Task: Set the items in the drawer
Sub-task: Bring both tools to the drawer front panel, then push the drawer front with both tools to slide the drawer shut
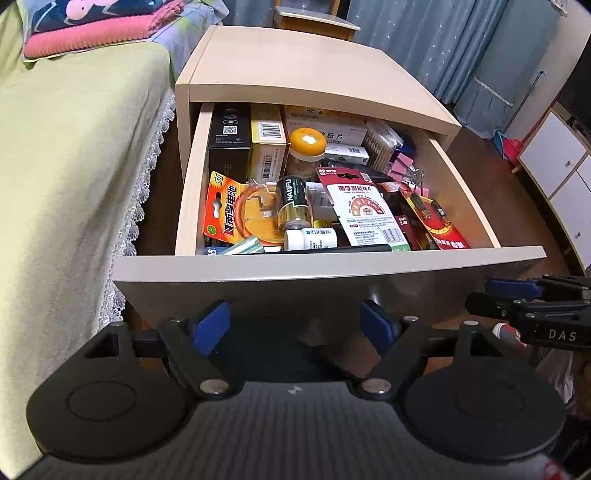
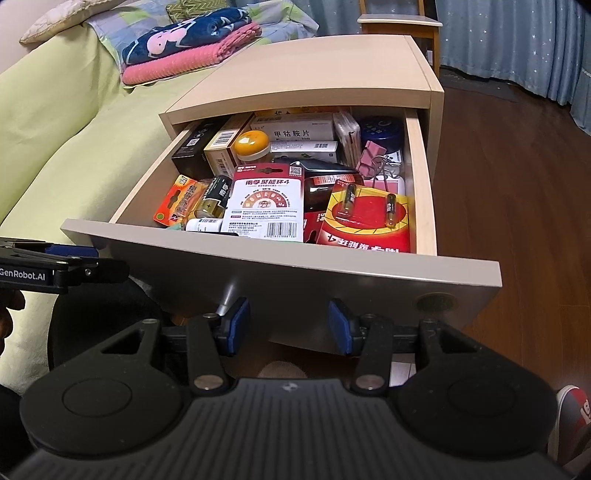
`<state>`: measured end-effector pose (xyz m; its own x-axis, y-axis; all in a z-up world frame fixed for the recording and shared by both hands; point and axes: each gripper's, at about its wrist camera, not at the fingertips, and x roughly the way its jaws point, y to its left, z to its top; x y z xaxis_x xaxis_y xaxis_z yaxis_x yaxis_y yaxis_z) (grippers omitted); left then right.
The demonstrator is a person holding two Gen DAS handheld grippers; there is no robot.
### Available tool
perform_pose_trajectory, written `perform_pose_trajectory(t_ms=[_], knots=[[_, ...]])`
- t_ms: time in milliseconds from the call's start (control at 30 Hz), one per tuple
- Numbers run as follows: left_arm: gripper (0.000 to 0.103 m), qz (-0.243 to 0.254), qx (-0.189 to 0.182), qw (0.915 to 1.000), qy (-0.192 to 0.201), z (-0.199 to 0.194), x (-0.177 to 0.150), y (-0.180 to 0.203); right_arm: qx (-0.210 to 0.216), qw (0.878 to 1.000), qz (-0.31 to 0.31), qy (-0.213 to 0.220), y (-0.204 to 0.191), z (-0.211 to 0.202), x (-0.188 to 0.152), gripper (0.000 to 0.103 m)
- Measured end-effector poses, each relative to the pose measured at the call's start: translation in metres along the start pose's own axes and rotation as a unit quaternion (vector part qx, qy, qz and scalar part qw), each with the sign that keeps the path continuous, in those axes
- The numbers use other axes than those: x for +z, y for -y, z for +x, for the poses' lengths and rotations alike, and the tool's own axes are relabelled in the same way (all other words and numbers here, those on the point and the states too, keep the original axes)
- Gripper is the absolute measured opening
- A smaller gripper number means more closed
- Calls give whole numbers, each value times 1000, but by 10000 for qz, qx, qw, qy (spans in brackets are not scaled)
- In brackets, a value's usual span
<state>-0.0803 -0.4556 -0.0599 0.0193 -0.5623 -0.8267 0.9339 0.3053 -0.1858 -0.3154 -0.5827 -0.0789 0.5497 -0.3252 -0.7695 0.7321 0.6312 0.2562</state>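
Note:
The nightstand's drawer (image 1: 332,271) (image 2: 295,269) is pulled out and packed with items. Among them are a white-and-red battery card (image 1: 365,210) (image 2: 266,199), an orange battery pack (image 1: 225,210), a large black-and-gold battery (image 1: 293,201), an orange-lidded jar (image 1: 307,142), a white pill bottle (image 1: 314,238) and a red card holding two small batteries (image 2: 365,218). My left gripper (image 1: 295,325) (image 2: 107,260) is open and empty, just in front of the drawer's front panel. My right gripper (image 2: 289,325) (image 1: 484,295) is likewise open and empty beside it, near the metal knob (image 2: 227,295).
A bed with a green sheet (image 1: 74,166) runs along the left, with folded blankets (image 1: 103,26) at its head. Behind the bare nightstand top (image 1: 295,74) is a wooden chair (image 1: 314,18). To the right are a white cabinet (image 1: 554,158) and wood floor (image 2: 517,184).

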Motion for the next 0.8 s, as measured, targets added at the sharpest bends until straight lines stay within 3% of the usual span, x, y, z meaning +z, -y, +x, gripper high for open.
perform_pose_trajectory(t_ms=[333, 800], knots=[[79, -74, 13, 10000, 40, 1, -2, 3, -116, 9998, 105, 78, -4, 2, -3, 44], [96, -7, 77, 9999, 81, 0, -4, 7, -207, 9994, 198, 185, -8, 1, -6, 46]])
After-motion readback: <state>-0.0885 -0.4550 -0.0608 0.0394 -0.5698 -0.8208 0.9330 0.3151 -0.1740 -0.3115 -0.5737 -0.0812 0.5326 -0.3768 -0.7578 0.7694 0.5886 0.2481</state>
